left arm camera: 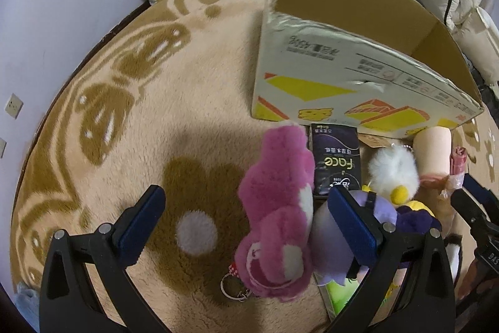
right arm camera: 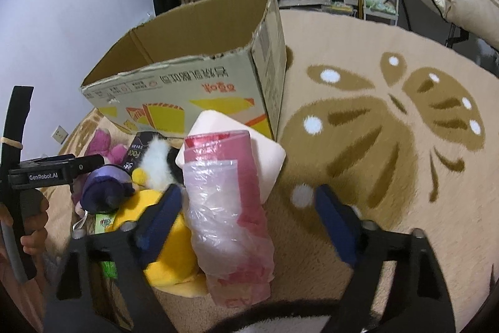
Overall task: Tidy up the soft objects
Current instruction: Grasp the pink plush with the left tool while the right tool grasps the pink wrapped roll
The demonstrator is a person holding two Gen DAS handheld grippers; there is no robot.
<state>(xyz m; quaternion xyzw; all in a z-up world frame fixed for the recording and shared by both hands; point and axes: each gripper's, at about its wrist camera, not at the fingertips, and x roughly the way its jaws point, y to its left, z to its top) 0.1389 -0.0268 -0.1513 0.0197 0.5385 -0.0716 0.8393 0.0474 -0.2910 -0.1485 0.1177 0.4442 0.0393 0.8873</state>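
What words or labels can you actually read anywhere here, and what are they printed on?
"GenRobot.AI": white letters on the black left gripper.
"Face": upside down on the dark packet.
Cardboard box: Chinese characters, printed upside down; the small print beside them is too small to read.
Green packet under the toys: mostly covered, unreadable.
Pink plastic roll: red print at its lower end, too crumpled to read.

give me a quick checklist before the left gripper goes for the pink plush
1. Left gripper open: ok, jaws wide apart.
2. Pink plush between the fingers: ok, though nearer the right-hand finger.
3. Purple plush clear of the grasp: not ok, it presses against the pink one.
4. Cardboard box open on top: ok.
5. Room inside the box: cannot tell, its floor is hidden.
6. Right gripper out of the way: ok, open over the pink bag roll.
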